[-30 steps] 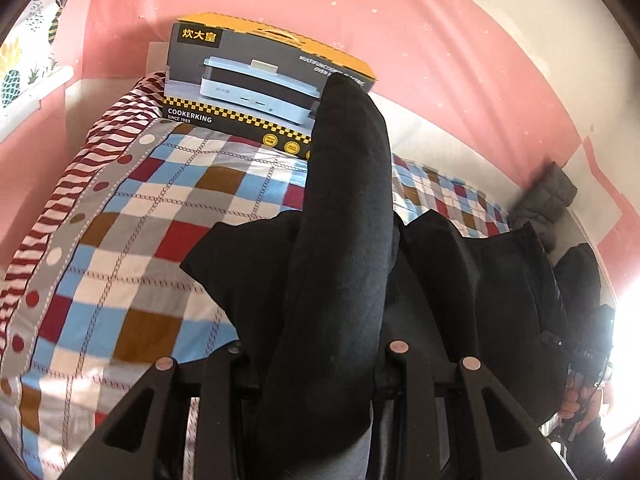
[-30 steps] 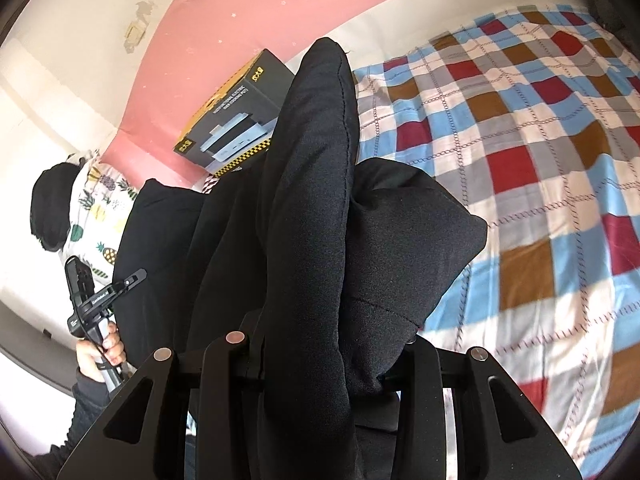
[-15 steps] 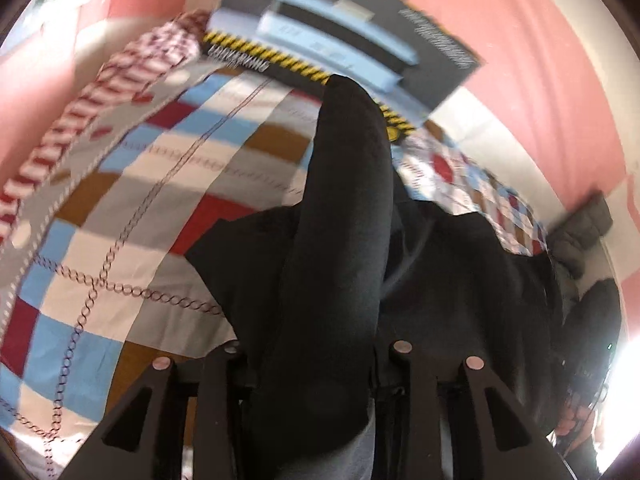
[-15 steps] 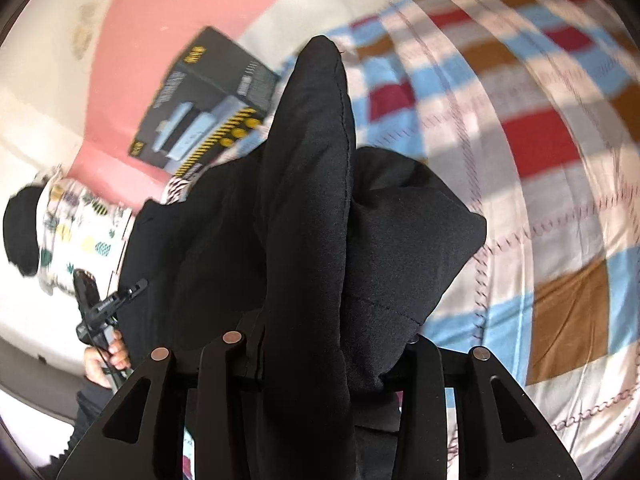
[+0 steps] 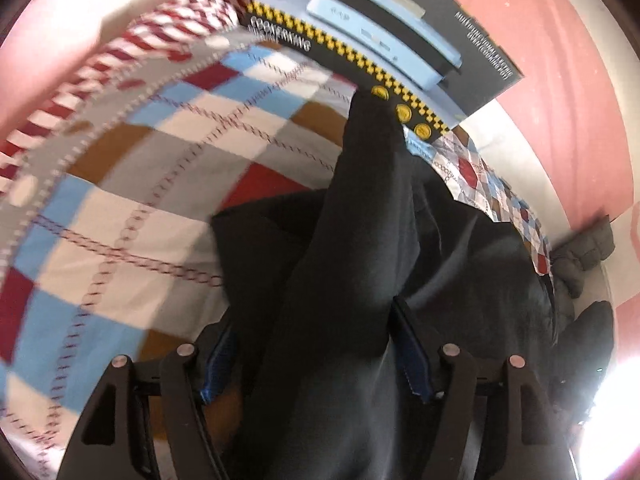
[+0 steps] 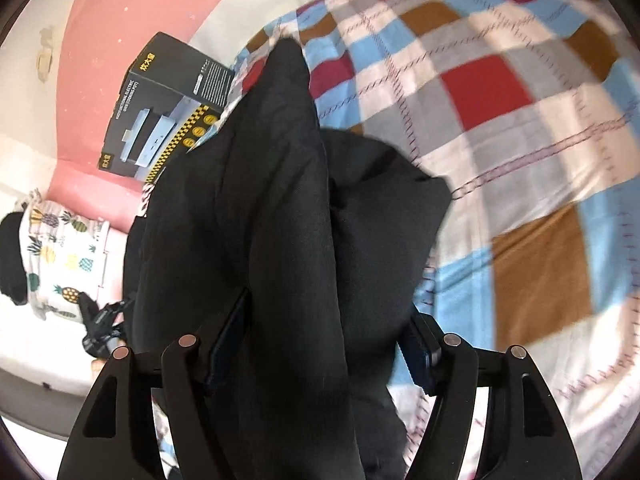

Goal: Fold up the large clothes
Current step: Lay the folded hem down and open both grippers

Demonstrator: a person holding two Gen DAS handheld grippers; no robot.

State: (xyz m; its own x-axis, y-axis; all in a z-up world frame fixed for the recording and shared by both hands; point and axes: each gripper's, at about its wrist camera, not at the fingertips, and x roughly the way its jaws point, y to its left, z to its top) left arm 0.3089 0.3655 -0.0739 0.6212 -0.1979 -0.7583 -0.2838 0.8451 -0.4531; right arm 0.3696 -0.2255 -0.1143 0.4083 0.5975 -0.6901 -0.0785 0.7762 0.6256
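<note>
Two grippers over one black garment (image 5: 360,264), and both sets of jaws have just been opening. On the left gripper (image 5: 316,352) the blue-edged pads (image 5: 412,356) stand wide, a thick fold of the soft matte cloth rising between them but no longer pinched. Same story on the right gripper (image 6: 324,348): jaws spread apart, a tall ridge of the dark fabric standing between the fingers, loose now. The garment lies bunched in heavy rounded folds on the checked quilt (image 5: 132,184), its squares red, sky blue, brown, grey and white, crossed by stitched chain lines, with a red-and-white striped border (image 5: 132,40) at the edge. Beyond the garment's far tip, a black cardboard box (image 5: 400,32) with a yellow chequered band sits on the quilt against the pink wall (image 5: 568,92). From the right wrist view, left of the garment, pineapple-print fabric (image 6: 60,256) shows, and the other gripper's dark frame (image 6: 100,320) peeks out beside the cloth.
</note>
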